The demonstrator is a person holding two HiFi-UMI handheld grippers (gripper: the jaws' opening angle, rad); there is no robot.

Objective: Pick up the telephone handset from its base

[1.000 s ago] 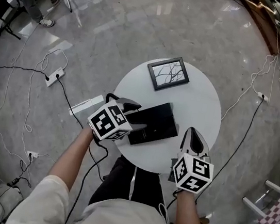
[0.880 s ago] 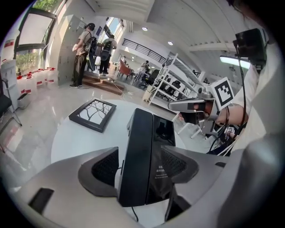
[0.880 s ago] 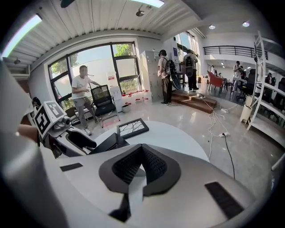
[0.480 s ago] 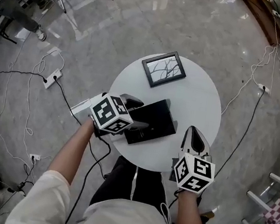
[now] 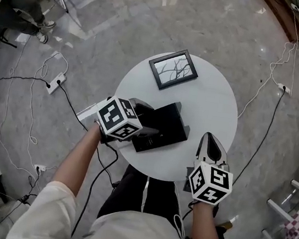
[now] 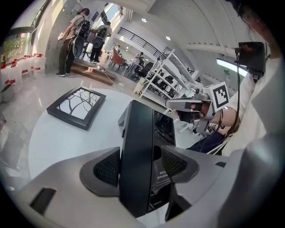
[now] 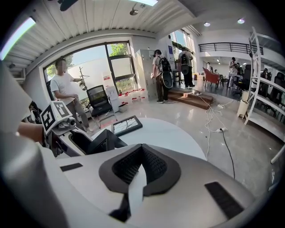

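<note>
A black telephone sits on the round white table, with its base and its long black handset along the left side. My left gripper straddles the handset. Its jaws are closing: the left pad lies against the handset's side, while a narrow gap shows at the right pad. The handset still rests on the base. My right gripper hovers shut and empty at the table's near right edge, apart from the phone.
A black picture frame lies flat on the far side of the table. Cables and a power strip trail over the floor to the left, more cables to the right. People stand in the background of both gripper views.
The left gripper has tipped a little and settled more squarely over the handset. The right gripper has kept its place.
</note>
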